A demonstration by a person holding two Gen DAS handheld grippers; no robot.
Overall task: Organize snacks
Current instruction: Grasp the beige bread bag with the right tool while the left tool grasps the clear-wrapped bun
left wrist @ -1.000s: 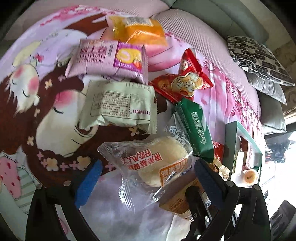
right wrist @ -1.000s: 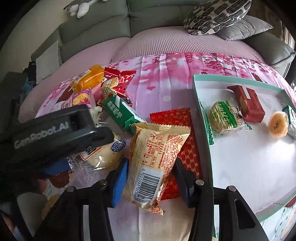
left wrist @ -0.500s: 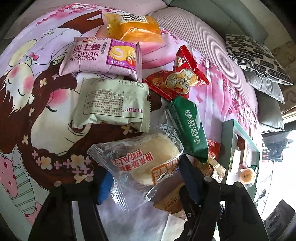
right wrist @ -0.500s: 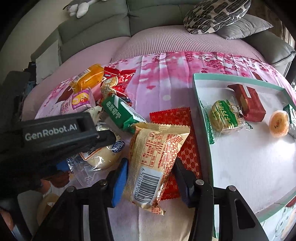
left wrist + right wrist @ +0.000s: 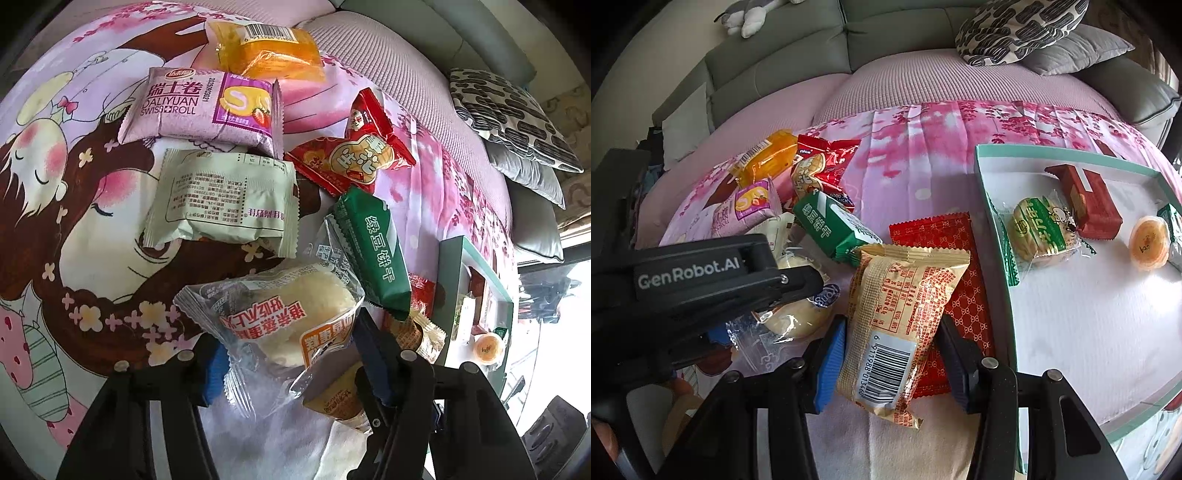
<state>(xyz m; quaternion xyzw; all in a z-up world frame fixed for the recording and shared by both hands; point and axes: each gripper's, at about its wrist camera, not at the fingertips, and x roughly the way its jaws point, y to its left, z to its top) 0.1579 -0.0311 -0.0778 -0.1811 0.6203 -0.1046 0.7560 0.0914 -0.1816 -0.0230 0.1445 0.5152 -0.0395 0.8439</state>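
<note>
My left gripper [image 5: 291,354] is shut on a clear-wrapped pale bun [image 5: 295,325], low in the left wrist view; the bun also shows in the right wrist view [image 5: 798,314] under the left gripper's black body [image 5: 701,273]. My right gripper [image 5: 890,358] is shut on a tan snack packet with a barcode [image 5: 897,321], which lies over a red patterned packet [image 5: 960,295]. A green biscuit pack [image 5: 373,251] lies beside the bun. The green-rimmed white tray [image 5: 993,221] at right holds several snacks.
More packets lie on the printed cloth: a purple Swiss roll [image 5: 207,107], a pale green packet [image 5: 225,203], an orange one [image 5: 266,48], a red one [image 5: 354,151]. A patterned cushion [image 5: 1015,26] and grey sofa [image 5: 775,59] stand behind.
My left gripper has moved forward and closed on the clear-wrapped bun, which now sits between its fingers. The right gripper and its tan packet have stayed put.
</note>
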